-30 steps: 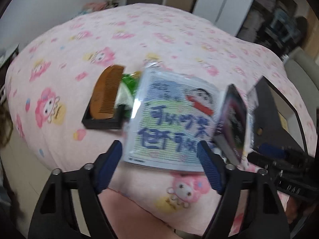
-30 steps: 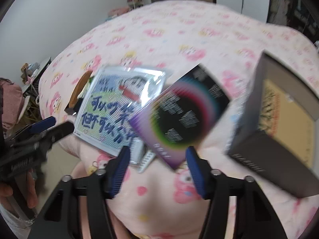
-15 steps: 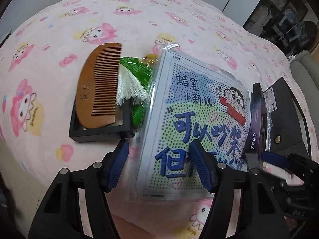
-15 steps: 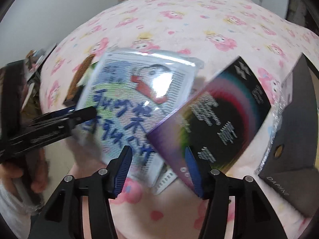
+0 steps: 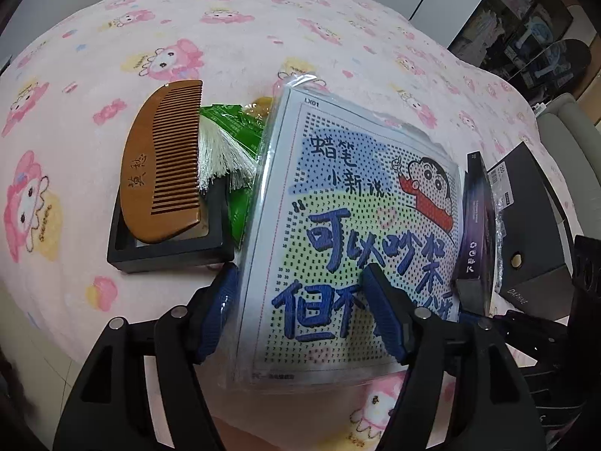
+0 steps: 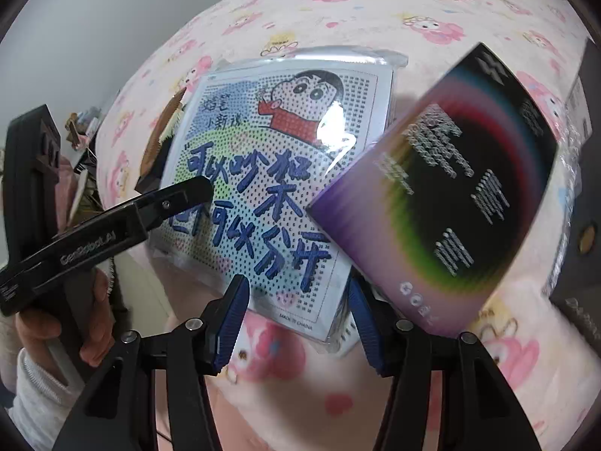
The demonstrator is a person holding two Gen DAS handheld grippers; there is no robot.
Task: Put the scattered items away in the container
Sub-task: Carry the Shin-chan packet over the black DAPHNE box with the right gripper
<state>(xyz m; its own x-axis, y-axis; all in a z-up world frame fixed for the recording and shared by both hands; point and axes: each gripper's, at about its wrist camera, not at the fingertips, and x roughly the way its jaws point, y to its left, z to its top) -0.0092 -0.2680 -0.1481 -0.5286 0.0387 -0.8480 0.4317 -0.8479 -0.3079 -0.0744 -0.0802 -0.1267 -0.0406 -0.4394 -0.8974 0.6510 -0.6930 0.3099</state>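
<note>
Left wrist view: bagged cartoon bead kit, flat, light, slick-filmed, flexible; left gripper spread astride its near edge; right gripper spread at corner.

The plastic-bagged cartoon bead kit sits flat on the pink bedspread, blue characters and a boy in red printed on it. To its left a wooden comb rests on a black tray, with a green packet and white tassel tucked between. A purple-black box leans over the kit's right edge. Dark open container box lies just beyond that.
</note>
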